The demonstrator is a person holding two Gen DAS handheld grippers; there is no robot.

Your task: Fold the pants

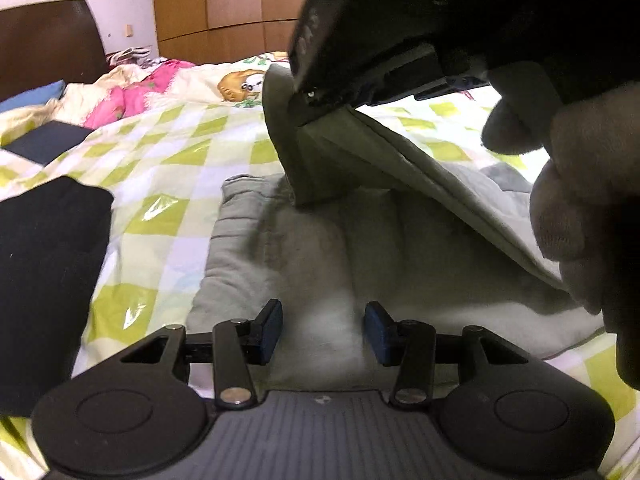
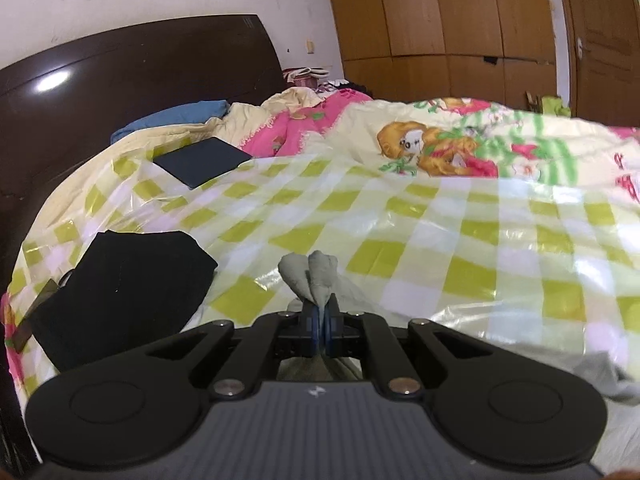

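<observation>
Plastic checked cover (image 2: 400, 220) spans the bed; grey pants (image 1: 304, 256) lie near its front edge. Black folded garment (image 2: 120, 280) sits left, dark tablet (image 2: 202, 160) farther back. Right gripper (image 2: 325, 330) pinches a pants corner, lifted. Left gripper (image 1: 324, 332) hangs apart, over the pants.

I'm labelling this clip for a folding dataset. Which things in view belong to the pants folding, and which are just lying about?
Part of the job:
- grey pants, one end lifted
- right gripper, shut on the pants
- left gripper, open above them

Lying about:
- black garment
- dark flat tablet-like item
- pink cartoon quilt
- blue pillow
</observation>
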